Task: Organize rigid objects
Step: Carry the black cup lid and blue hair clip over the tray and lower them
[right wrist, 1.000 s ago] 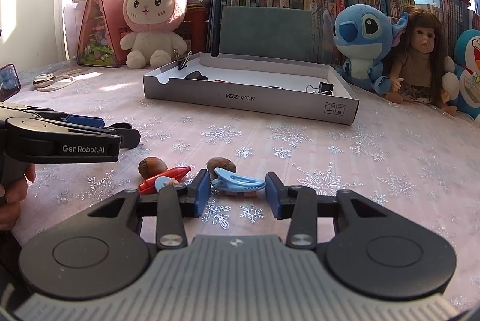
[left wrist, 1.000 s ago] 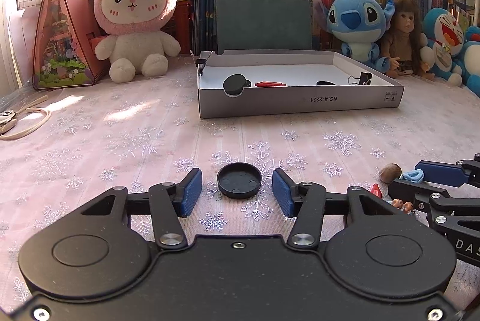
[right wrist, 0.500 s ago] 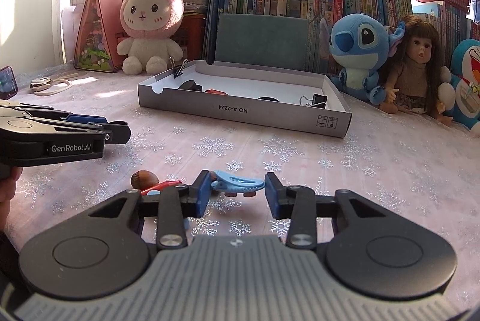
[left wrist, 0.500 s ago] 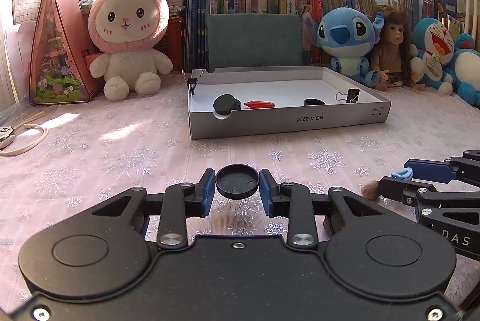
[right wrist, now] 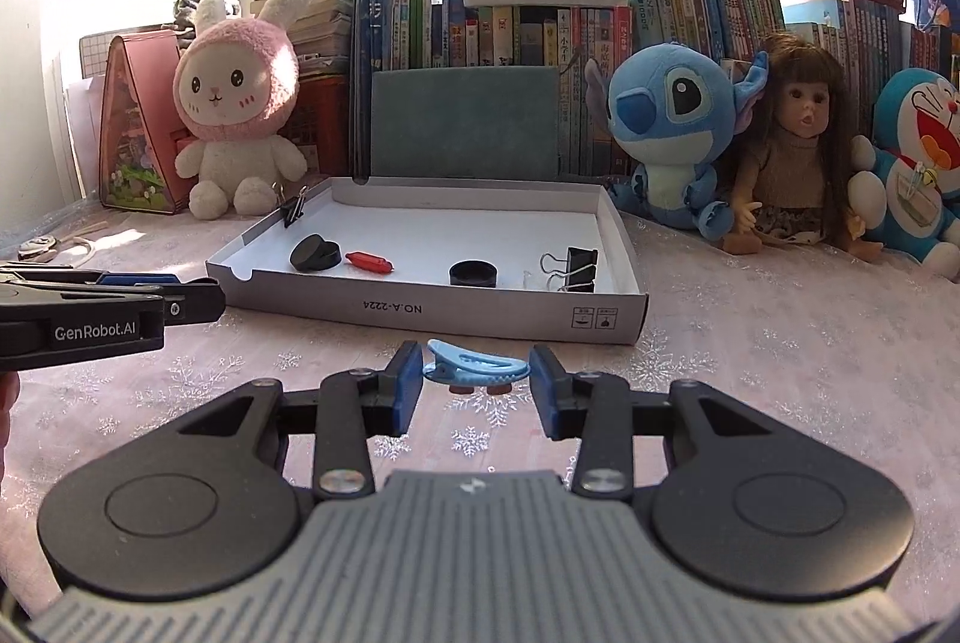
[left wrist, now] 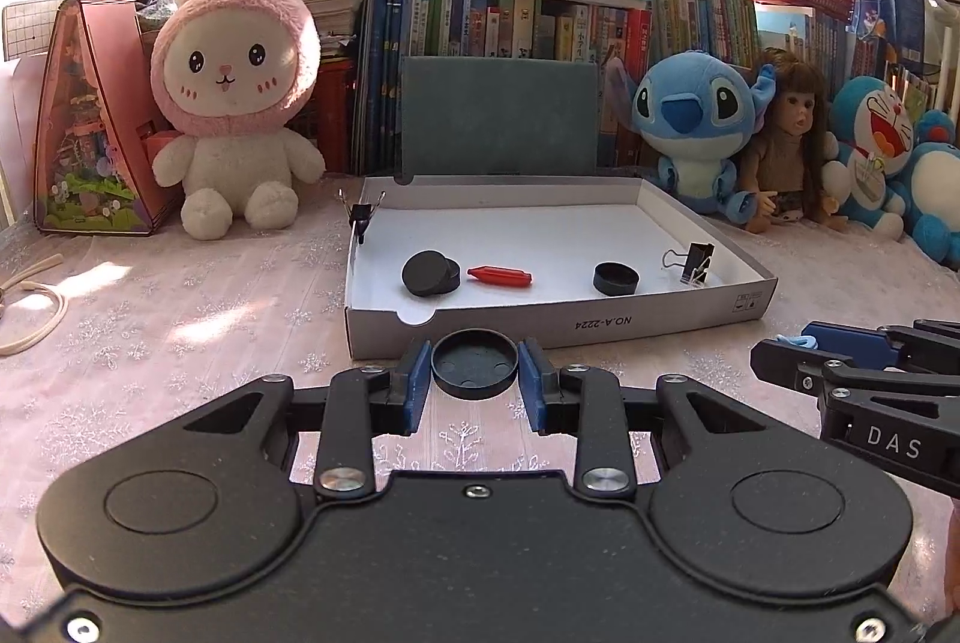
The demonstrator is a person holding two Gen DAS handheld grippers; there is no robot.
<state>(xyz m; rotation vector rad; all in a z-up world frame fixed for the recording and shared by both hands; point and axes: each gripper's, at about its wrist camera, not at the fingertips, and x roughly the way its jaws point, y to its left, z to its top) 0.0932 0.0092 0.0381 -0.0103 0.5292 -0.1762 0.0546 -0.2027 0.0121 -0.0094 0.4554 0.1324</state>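
- The left gripper [left wrist: 474, 383] is clamped on a round black cap [left wrist: 474, 364], held up just short of the box [left wrist: 558, 328], whose near wall lies straight ahead.
- The right gripper [right wrist: 477, 389] pinches a blue clip [right wrist: 474, 367] end to end, its long axis running crosswise between the jaws.
- Both stand near the box; the left looks nearer.

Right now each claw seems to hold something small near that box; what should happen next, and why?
Probably carry the cap in the left claw forward over the box wall and release it. It is gripped just short of the wall, and two caps already lie inside.
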